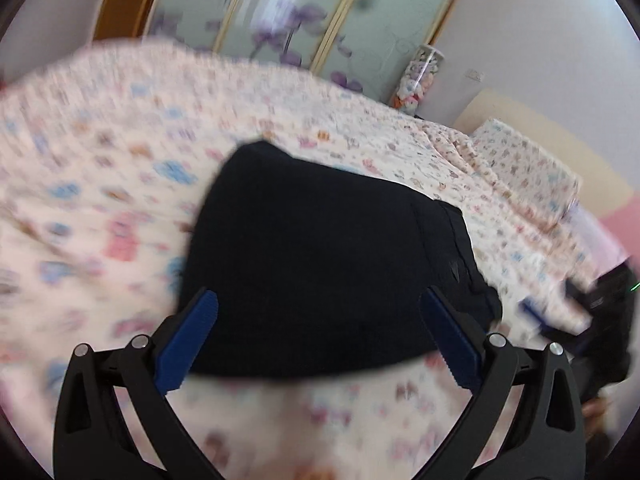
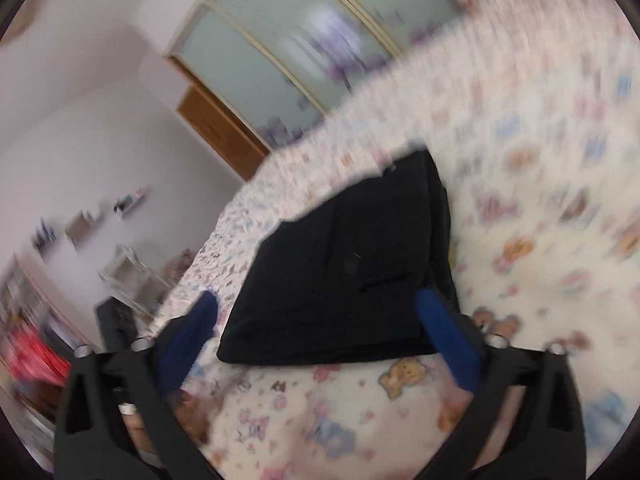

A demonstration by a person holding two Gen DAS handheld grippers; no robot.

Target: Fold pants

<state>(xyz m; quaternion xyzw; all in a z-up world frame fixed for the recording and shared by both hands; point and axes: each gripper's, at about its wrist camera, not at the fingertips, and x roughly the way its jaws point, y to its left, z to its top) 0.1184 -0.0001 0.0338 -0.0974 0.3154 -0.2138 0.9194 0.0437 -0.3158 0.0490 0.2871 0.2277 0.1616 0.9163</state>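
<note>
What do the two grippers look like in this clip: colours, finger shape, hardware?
Both match. The left gripper and right gripper have black plastic arms with triangular cut-outs and round silver pins at the joints. Each carries two blue fingers; the left ones show a serrated edge, the right ones are too blurred to tell. No cables or markings show.

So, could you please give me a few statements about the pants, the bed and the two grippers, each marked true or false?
1. The pants lie folded in a compact bundle on the bed. True.
2. The left gripper is clamped on the pants. False: its jaws are spread wide, holding nothing.
3. The right gripper is open. True.
4. The pants are light blue. False: they are black.
5. The bed has a plain white cover. False: it is patterned.
</note>
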